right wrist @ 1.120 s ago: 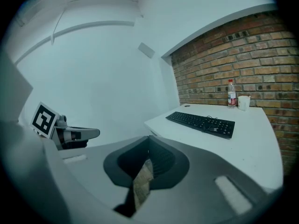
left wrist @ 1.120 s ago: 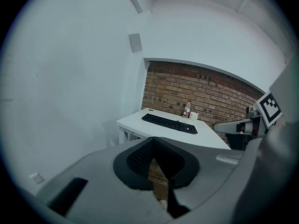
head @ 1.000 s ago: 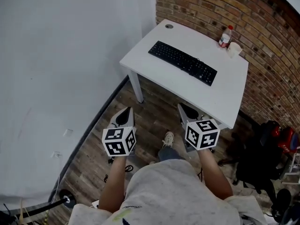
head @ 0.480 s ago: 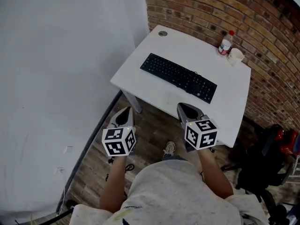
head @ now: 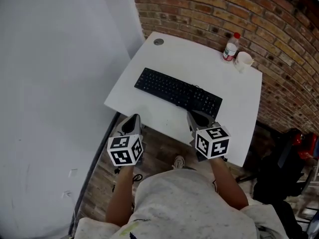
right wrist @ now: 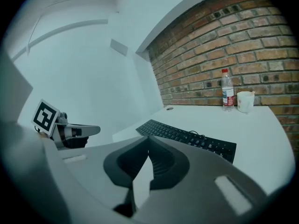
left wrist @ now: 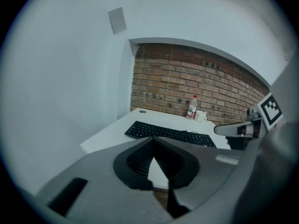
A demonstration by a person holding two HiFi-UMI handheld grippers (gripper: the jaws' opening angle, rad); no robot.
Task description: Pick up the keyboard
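left tongs (head: 130, 124) pressed together, nothing in them. right tongs (head: 200, 119) the same, shut and empty. both sit at the near edge of the white table (head: 224, 83), pointing across it. the black keyboard (head: 178, 92) lies flat in the middle of the table, just past the right tips, untouched. a bottle (head: 230, 47) and a cup (head: 243, 60) stand far right by the brick wall (head: 279, 29), well apart from it. this looks like the approach; next, i'd say, the tongs must spread and take an end each.
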